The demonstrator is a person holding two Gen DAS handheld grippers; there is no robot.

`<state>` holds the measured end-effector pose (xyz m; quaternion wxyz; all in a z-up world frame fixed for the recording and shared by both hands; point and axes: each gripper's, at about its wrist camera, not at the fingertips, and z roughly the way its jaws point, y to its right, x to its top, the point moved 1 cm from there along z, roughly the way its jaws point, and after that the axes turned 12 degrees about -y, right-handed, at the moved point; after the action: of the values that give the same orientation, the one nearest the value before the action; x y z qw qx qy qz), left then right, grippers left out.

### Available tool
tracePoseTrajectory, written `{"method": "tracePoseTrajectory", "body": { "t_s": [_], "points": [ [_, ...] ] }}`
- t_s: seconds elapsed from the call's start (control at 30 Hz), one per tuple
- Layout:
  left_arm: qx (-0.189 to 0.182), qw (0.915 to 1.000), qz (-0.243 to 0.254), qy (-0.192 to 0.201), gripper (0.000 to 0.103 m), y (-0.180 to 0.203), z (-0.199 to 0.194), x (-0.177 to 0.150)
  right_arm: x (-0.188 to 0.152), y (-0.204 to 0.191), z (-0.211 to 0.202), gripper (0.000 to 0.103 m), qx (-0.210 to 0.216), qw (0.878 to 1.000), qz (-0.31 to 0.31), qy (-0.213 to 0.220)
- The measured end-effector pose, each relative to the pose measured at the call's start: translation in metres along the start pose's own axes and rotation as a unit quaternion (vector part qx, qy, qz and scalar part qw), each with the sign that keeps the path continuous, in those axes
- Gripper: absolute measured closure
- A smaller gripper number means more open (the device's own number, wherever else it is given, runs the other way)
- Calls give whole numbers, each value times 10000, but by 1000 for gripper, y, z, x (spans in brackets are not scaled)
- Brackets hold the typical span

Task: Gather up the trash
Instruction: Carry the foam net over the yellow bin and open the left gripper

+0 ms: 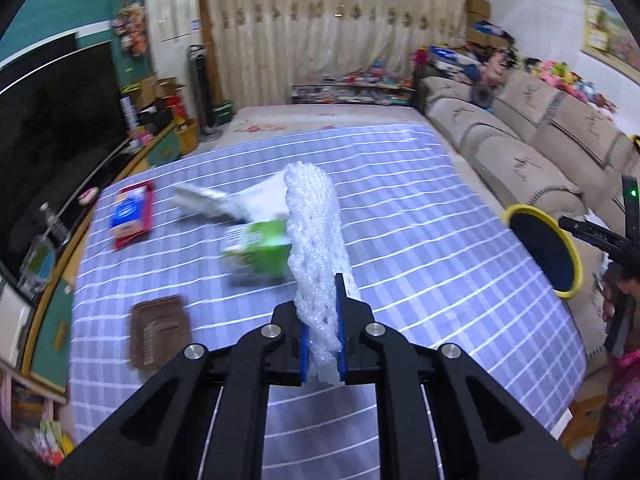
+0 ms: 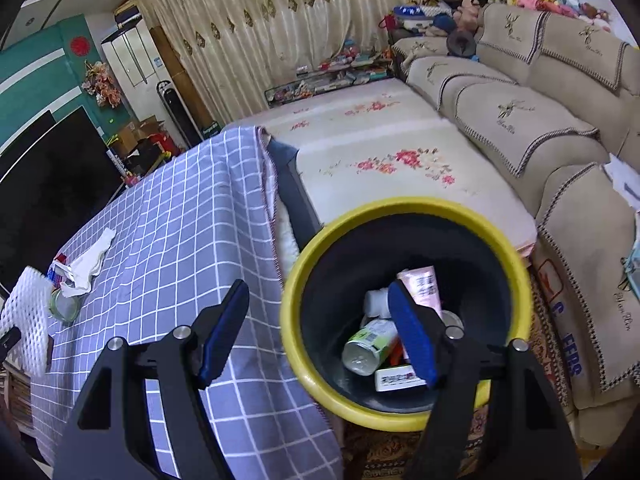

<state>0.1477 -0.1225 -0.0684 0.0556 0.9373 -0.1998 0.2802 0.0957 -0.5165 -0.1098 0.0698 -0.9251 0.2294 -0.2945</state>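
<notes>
My left gripper [image 1: 322,320] is shut on a white foam net sleeve [image 1: 314,224] and holds it above the checked tablecloth [image 1: 420,220]. The sleeve also shows at the left edge of the right wrist view [image 2: 28,316]. On the cloth lie a green carton [image 1: 260,250], white crumpled paper [image 1: 236,200], a red-and-blue packet [image 1: 130,214] and a brown wallet [image 1: 160,330]. My right gripper [image 2: 316,332] is open and empty over the near rim of a yellow-rimmed trash bin [image 2: 400,206]. The bin holds a can [image 2: 370,346], a pink tube [image 2: 424,286] and a small box [image 2: 396,378].
A beige sofa [image 2: 540,120] runs along the right. A floral mat [image 2: 380,152] covers the surface beyond the cloth. A black TV [image 1: 52,128] and low cabinet stand at the left. The bin shows at the table's right edge in the left wrist view [image 1: 544,252].
</notes>
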Motion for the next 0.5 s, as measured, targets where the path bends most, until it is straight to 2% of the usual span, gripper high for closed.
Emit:
{"method": "tracePoseTrajectory", "body": {
  "t_s": [0.23, 0.5],
  "points": [
    [-657, 9946, 804, -48, 92, 83, 25, 37, -6, 36, -37, 34, -272, 9988, 233, 335],
    [-1325, 9733, 1873, -30, 92, 214, 57, 79, -12, 81, -64, 34, -586, 9951, 572, 560]
  ]
}}
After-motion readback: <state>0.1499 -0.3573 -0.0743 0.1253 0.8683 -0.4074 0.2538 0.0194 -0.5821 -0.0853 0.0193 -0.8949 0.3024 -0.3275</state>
